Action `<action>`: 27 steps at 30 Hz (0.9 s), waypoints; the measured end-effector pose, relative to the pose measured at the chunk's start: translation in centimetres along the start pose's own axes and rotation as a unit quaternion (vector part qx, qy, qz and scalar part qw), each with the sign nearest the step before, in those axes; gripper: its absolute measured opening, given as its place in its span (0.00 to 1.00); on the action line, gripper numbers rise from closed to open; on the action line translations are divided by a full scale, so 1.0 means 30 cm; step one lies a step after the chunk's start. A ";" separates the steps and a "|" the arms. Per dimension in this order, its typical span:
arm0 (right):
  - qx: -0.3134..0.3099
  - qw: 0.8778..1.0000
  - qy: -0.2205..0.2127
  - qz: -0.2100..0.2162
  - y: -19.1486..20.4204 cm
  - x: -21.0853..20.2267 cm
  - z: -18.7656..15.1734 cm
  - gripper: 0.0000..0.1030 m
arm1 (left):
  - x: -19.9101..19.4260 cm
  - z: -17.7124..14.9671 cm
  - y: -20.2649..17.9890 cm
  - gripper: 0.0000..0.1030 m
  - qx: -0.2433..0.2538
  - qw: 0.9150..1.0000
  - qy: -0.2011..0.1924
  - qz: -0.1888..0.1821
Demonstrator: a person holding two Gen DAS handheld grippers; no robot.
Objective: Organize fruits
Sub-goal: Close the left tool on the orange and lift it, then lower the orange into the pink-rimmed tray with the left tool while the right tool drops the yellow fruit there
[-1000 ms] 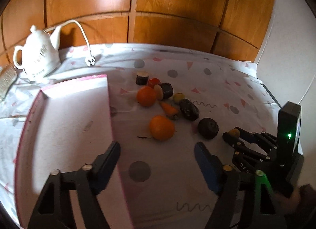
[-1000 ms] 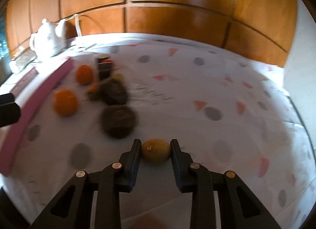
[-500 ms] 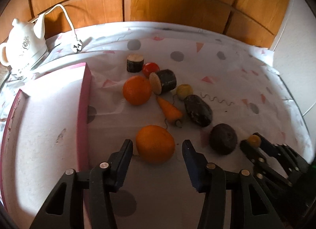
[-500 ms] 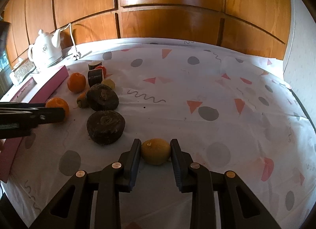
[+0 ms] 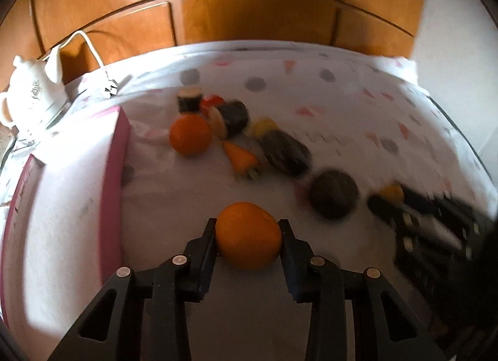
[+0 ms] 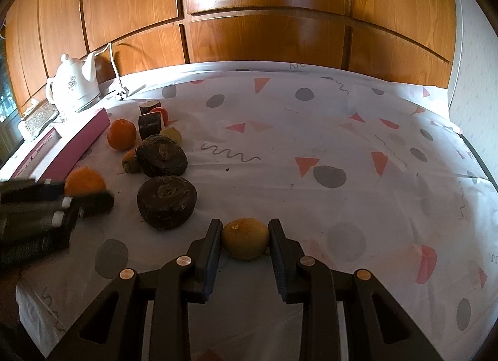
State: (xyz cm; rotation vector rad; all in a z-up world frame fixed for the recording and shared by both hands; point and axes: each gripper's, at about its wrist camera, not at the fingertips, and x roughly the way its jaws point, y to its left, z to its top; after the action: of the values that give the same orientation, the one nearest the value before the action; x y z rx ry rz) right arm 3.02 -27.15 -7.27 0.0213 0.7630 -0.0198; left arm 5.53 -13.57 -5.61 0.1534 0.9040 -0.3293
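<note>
Two grippers: both closed on fruit at this moment
Left gripper (image 5: 248, 230): jaws pressed on either flank of an orange (image 5: 248, 235), gripped at its widest girth; whether it sat on the cloth or just above, could not tell
Right gripper (image 6: 245, 233): jaws closed narrow on a small yellow fruit (image 6: 245, 238), one pad on each side, fruit low over the tablecloth (image 6: 342, 130)
Pink tray (image 5: 62, 205): lay to the left of the left gripper, long pink wall facing the pile, white floor bare; judged the likely sorting place
Ahead of left gripper: second orange (image 5: 190, 134), carrot piece (image 5: 241, 157), two dark rough lumps (image 5: 333, 197), dark cut cylinders (image 5: 232, 118); view blurred
Ahead-left of right gripper: same pile, near dark lump (image 6: 167, 202) just beside its left finger
Teapot (image 6: 74, 83): far left at the back, well apart
Handling, orange: judged firm, round, moderately heavy; peel gave some friction but the curve could roll out, so holding across the equator was right
Handling, yellow fruit: judged light and small, possibly soft-skinned; gentle squeeze at mid-height
Risk: orange knocking the tray wall on the way over
</note>
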 end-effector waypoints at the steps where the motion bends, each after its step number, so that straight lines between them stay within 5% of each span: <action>1: 0.001 1.000 0.001 0.001 -0.002 0.000 0.000 0.30 | -0.007 -0.012 -0.009 0.37 0.005 1.000 -0.013 0.008; 7: 0.003 1.000 0.003 0.004 -0.003 0.001 0.002 0.30 | 0.005 -0.035 -0.018 0.38 0.007 0.999 -0.039 0.018; 15: -0.014 1.000 0.004 -0.015 0.021 0.000 0.005 0.29 | -0.032 -0.033 -0.020 0.36 0.014 1.000 -0.024 0.013; 27: -0.043 0.997 0.024 -0.054 0.062 -0.005 0.028 0.29 | -0.215 0.000 0.142 0.36 -0.051 0.997 -0.060 -0.009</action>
State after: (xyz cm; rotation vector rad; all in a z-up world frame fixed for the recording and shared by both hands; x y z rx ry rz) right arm 3.53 -25.31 -6.54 -0.1022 0.8122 -0.0889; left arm 3.30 -8.18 -0.53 0.0314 0.8026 -0.3051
